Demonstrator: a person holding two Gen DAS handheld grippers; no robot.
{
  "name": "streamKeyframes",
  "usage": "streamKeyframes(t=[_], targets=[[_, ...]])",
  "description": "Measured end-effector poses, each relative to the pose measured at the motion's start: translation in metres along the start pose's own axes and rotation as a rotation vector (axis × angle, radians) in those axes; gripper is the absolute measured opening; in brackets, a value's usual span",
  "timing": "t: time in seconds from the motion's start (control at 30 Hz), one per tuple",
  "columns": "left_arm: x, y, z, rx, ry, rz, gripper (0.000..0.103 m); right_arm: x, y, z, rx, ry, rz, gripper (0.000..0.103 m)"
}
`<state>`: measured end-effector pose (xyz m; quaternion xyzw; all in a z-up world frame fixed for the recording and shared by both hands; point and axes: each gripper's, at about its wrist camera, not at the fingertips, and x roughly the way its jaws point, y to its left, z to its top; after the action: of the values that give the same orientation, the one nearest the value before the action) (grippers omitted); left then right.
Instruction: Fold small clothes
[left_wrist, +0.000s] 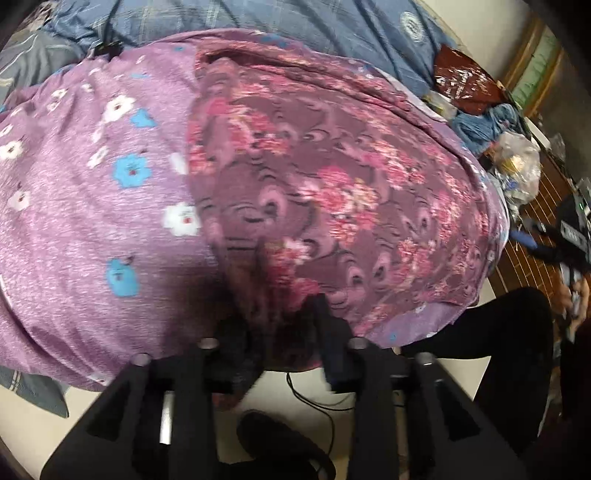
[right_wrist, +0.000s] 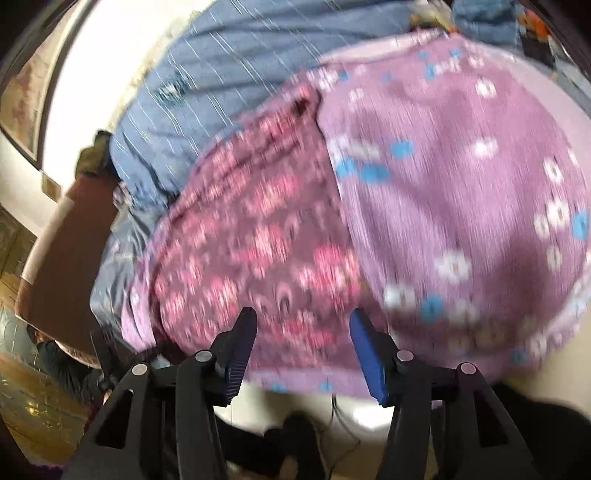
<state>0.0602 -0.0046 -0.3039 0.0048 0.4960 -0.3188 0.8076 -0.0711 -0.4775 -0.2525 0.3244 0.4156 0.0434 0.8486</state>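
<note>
A small maroon garment with pink flowers (left_wrist: 314, 192) lies spread on a purple flowered sheet (left_wrist: 92, 206). Its near edge hangs down between the fingers of my left gripper (left_wrist: 284, 321), whose jaws stand wide apart; the view is blurred and a grip is not clear. In the right wrist view the same garment (right_wrist: 258, 251) lies left of centre on the purple sheet (right_wrist: 461, 184). My right gripper (right_wrist: 303, 332) is open and empty, its blue pads (right_wrist: 365, 347) just above the garment's near edge.
A blue plaid quilt (left_wrist: 258, 22) lies beyond the sheet, also in the right wrist view (right_wrist: 221, 85). Bags and clutter (left_wrist: 517, 158) sit on the right. White bed edge and a black cable (left_wrist: 314, 391) are below. A brown floor (right_wrist: 29, 387) is at left.
</note>
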Motion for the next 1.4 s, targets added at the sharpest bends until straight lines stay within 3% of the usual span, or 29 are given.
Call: streamKeyframes(t=[0.07,0.13,0.17,0.37,0.4,0.43,0.5,0.57,0.67,0.83,0.93,1.0,1.07,1.17,1.33,1.4], targets=[[0.004,-0.004,-0.001,0.013,0.013,0.003,0.033,0.010,-0.006,0.011,0.008,-0.018,-0.004,0.054],[0.006,-0.003,-0.002,0.004,0.032,-0.015,0.015,0.026,-0.011,0.019,0.023,-0.005,0.027,0.050],[0.006,-0.001,-0.002,-0.004,0.036,-0.027,0.012,0.032,-0.015,0.021,0.044,0.004,0.049,0.047],[0.003,0.003,-0.002,-0.023,0.030,-0.056,0.008,0.049,-0.034,0.023,0.120,-0.015,0.037,0.037],[0.006,0.002,-0.002,-0.019,0.035,-0.035,0.015,0.050,-0.039,0.022,0.141,-0.020,0.047,0.036],[0.010,0.000,-0.002,-0.022,0.050,-0.023,0.033,0.052,-0.042,0.021,0.152,-0.013,0.055,0.036],[0.020,-0.002,-0.004,-0.035,0.086,-0.025,0.046,0.058,-0.040,0.017,0.130,0.033,0.064,0.035],[0.027,-0.009,-0.009,-0.008,0.103,-0.018,0.046,0.061,-0.035,0.011,0.098,0.081,0.077,0.035],[0.036,-0.012,-0.014,0.008,0.146,-0.019,0.042,0.078,-0.041,-0.003,0.107,0.229,0.053,0.032],[0.036,-0.003,-0.015,-0.058,0.160,-0.075,0.016,0.091,-0.065,-0.035,0.173,0.384,-0.055,0.039],[0.034,-0.001,-0.015,-0.073,0.152,-0.096,0.013,0.092,-0.080,-0.047,0.233,0.436,-0.085,0.046],[0.034,-0.005,-0.015,-0.064,0.146,-0.094,0.011,0.091,-0.083,-0.049,0.239,0.426,-0.085,0.062],[0.029,-0.008,-0.015,-0.075,0.139,-0.119,0.011,0.093,-0.085,-0.051,0.244,0.418,-0.083,0.066],[0.018,-0.013,-0.018,-0.071,0.128,-0.150,0.011,0.102,-0.090,-0.050,0.265,0.433,-0.124,0.067],[-0.011,-0.024,-0.012,-0.068,0.083,-0.246,0.010,0.106,-0.093,-0.049,0.274,0.373,-0.101,0.067],[-0.019,-0.026,-0.008,-0.074,0.070,-0.275,0.010,0.111,-0.091,-0.049,0.263,0.361,-0.097,0.061]])
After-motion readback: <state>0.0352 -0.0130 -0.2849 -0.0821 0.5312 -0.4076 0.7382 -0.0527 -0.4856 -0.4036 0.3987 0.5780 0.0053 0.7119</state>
